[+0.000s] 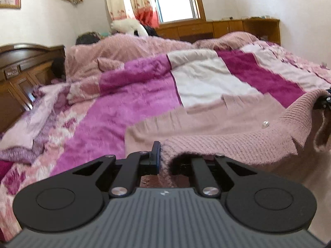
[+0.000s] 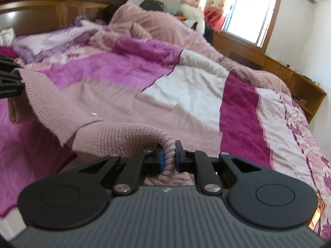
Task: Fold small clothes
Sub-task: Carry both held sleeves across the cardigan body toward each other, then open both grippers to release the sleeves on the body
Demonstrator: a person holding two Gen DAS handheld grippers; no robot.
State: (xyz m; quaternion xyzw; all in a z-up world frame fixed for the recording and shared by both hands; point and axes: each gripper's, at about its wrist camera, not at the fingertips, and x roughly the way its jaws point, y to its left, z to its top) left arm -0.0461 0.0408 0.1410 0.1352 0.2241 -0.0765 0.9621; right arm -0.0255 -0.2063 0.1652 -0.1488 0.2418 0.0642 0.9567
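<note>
Both views are brightly lit by daylight from the window [image 1: 175, 0], which is blown out to glare, while the blanket [image 1: 128, 107] is smeared by motion blur and straight lines are bowed by fisheye distortion at the edges.

White walls, bright window [image 1: 175, 0], wooden headboard [image 2: 51, 6].

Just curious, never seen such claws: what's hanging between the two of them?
A pink knitted sweater stretches between them: the right claw pinches one edge, the left claw another. Both wrist views show it, above the patchwork bedspread.
</note>
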